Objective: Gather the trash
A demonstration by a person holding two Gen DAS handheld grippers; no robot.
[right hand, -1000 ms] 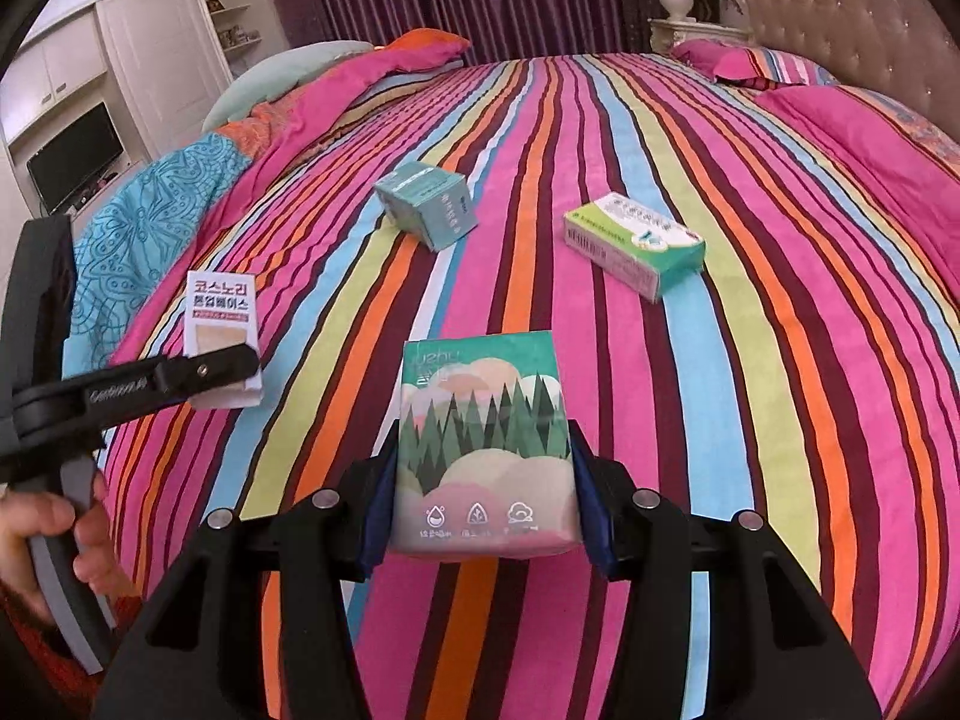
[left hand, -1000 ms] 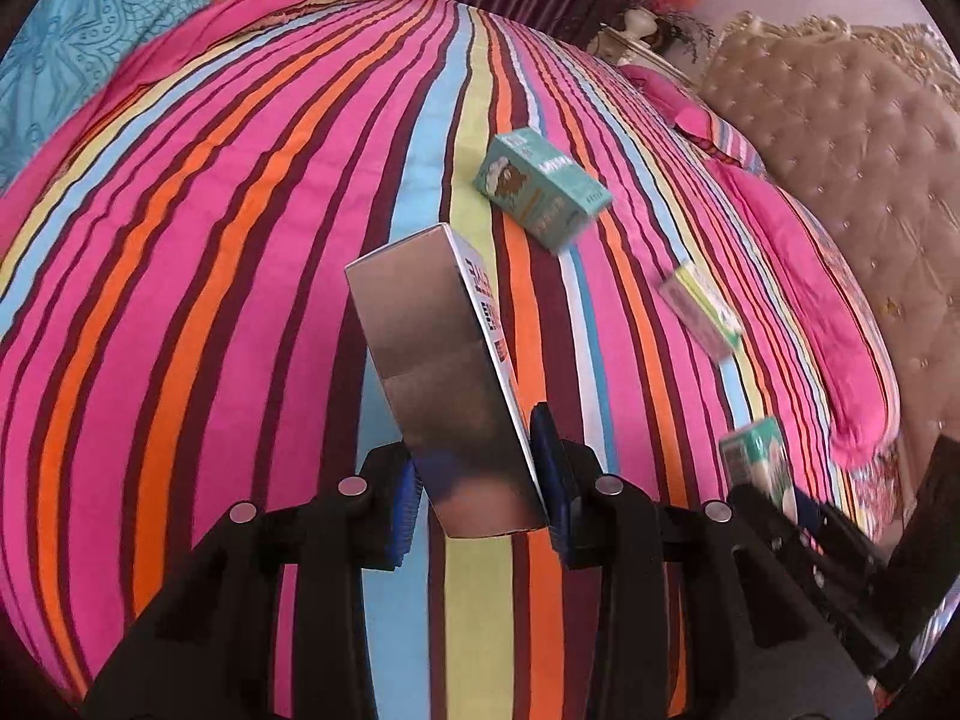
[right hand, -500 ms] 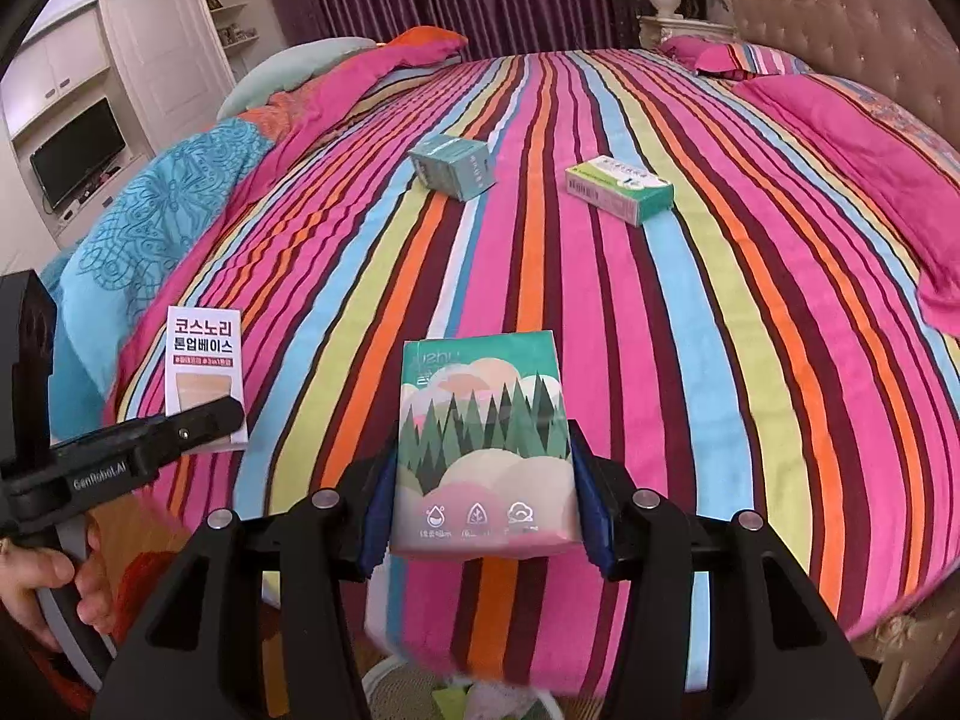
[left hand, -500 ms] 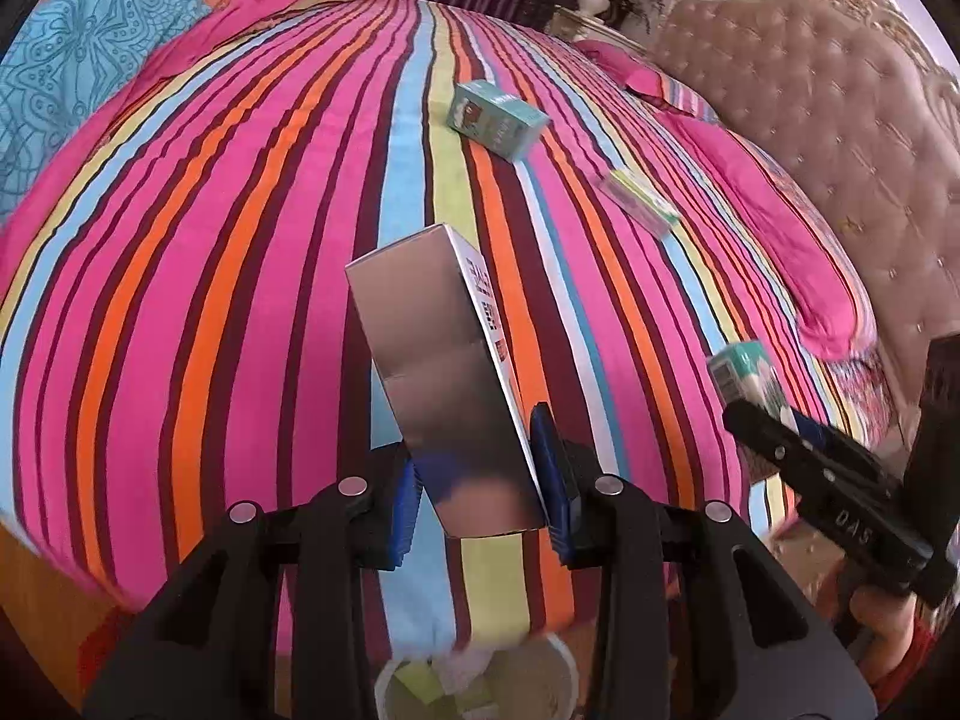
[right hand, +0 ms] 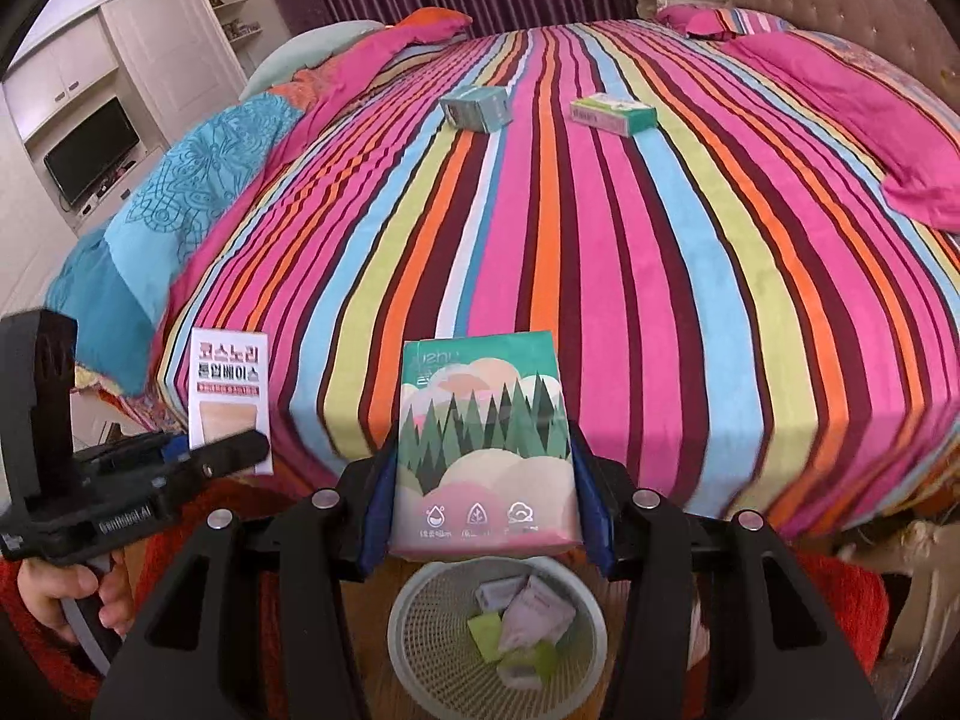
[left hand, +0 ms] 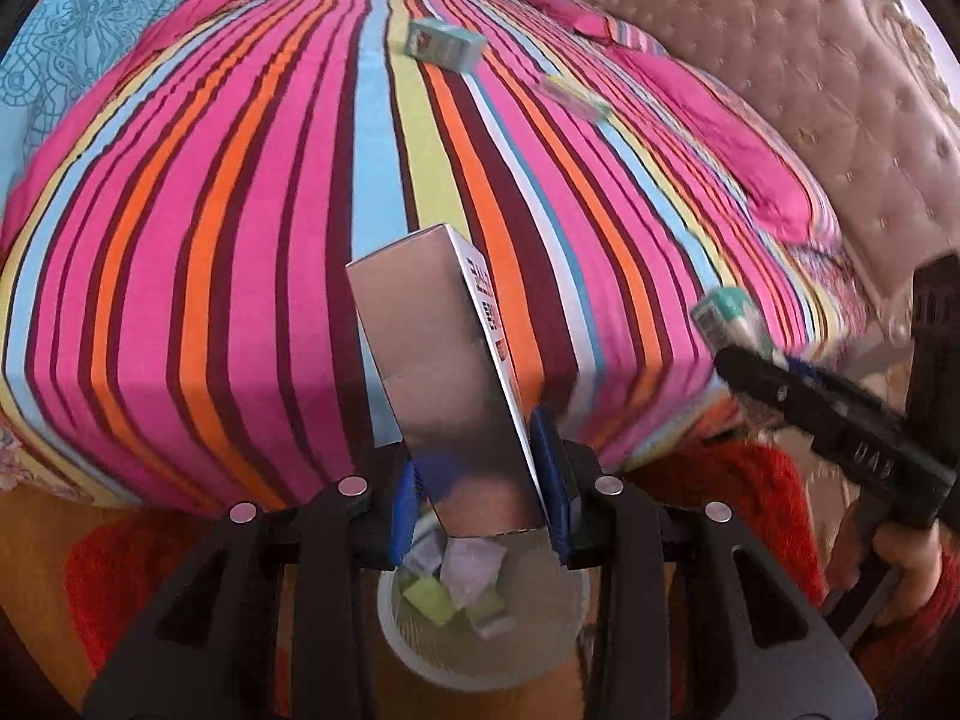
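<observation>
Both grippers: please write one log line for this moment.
left gripper: box | right gripper: pack | bin: below

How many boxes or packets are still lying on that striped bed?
2. A teal box lies far up the striped bed, and a flat green-and-white box lies just to its right. Folds of bedding could hide more.

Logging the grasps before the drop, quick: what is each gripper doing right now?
Left gripper: closed on the silver box.
Right gripper: closed on the tissue pack.
</observation>
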